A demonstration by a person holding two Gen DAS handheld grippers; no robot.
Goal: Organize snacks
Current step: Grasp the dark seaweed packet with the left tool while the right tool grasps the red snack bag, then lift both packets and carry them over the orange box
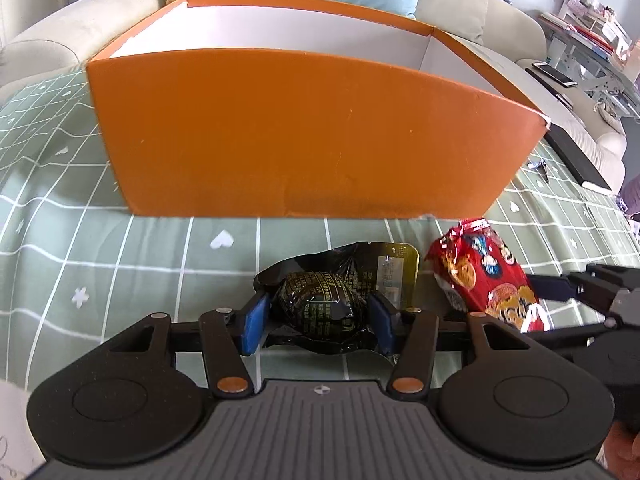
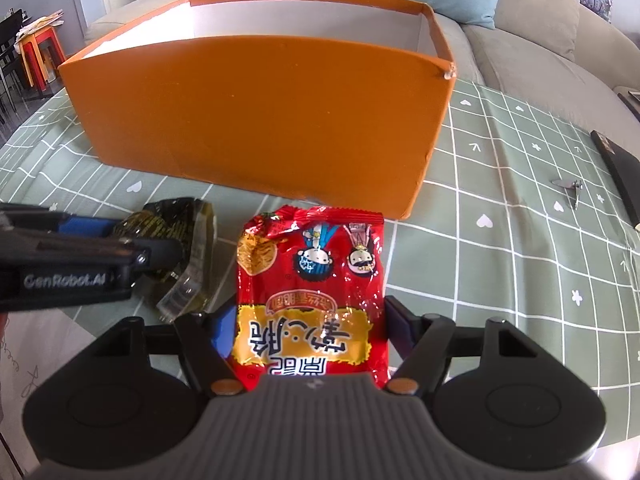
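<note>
Just short of the orange box (image 1: 312,132), both packets lie on the worktop: left gripper (image 1: 316,322) fingers clamp the black packet (image 1: 320,304); right gripper (image 2: 310,334) fingers clamp the red packet (image 2: 312,280), long axis boxward.

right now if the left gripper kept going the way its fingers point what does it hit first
The left gripper already straddles the black snack pack; beyond it, probably the green checked tablecloth, short of the orange box.
</note>
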